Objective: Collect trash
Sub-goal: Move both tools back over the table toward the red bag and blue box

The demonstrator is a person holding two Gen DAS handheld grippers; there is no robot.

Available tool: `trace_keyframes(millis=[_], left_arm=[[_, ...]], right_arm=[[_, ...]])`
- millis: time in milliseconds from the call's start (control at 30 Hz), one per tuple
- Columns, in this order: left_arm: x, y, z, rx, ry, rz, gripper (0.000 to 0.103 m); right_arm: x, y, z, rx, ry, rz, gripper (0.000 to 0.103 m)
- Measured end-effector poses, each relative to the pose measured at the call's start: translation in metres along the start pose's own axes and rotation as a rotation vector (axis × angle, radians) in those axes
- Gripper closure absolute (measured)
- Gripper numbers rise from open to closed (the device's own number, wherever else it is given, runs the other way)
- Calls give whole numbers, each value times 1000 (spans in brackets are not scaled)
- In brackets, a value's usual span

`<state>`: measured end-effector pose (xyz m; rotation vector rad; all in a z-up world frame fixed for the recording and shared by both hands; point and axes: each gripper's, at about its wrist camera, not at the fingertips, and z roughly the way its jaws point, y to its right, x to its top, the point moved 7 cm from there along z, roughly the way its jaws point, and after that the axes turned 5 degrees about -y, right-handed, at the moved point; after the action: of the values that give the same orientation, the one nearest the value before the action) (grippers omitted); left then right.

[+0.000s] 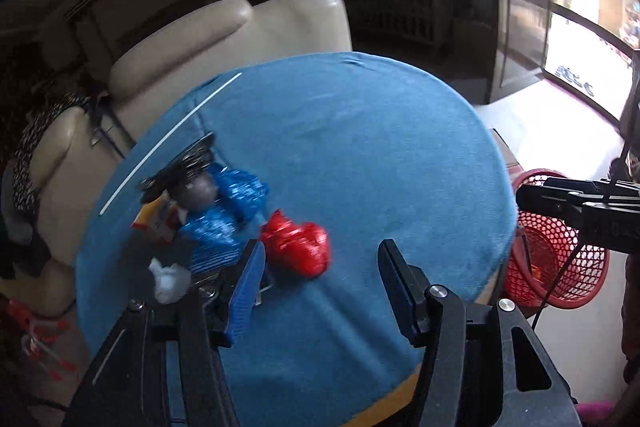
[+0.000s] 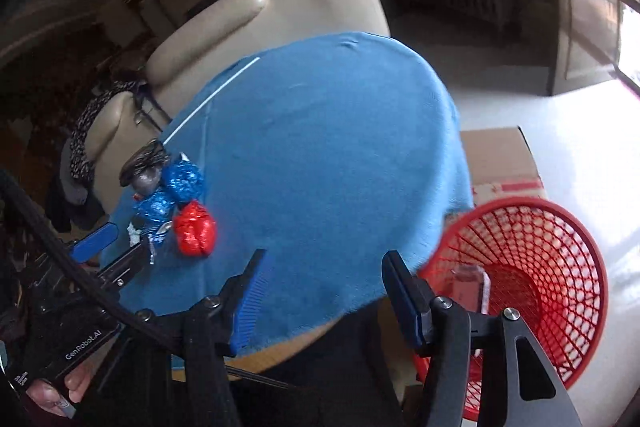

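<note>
A round table under a blue cloth carries a cluster of trash at its left side. There lie a crumpled red wrapper, two crumpled blue wrappers, a grey ball, an orange-and-white carton scrap and a white tissue wad. My left gripper is open and empty, just short of the red wrapper. My right gripper is open and empty over the cloth's near edge, left of the red mesh basket. A clear pinkish item lies in the basket.
A cream sofa stands behind the table, with dark clothing on its left arm. A cardboard box sits on the pale floor beside the basket. A thin white stick lies along the cloth's far left. Bright windows are at the right.
</note>
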<state>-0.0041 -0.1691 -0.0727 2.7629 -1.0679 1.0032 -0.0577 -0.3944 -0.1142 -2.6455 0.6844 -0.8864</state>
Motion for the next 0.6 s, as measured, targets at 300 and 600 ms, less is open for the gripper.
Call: trace_keyframes(millis=[300,600], left_arm=[[-29,-68,11,32,-32,-139,43],[-85,-180,26,124,-124,-363,43]], right_arm=[[13,-62,26,22,-36,-113,42],[9,-141,78,60,-123,-281,42]])
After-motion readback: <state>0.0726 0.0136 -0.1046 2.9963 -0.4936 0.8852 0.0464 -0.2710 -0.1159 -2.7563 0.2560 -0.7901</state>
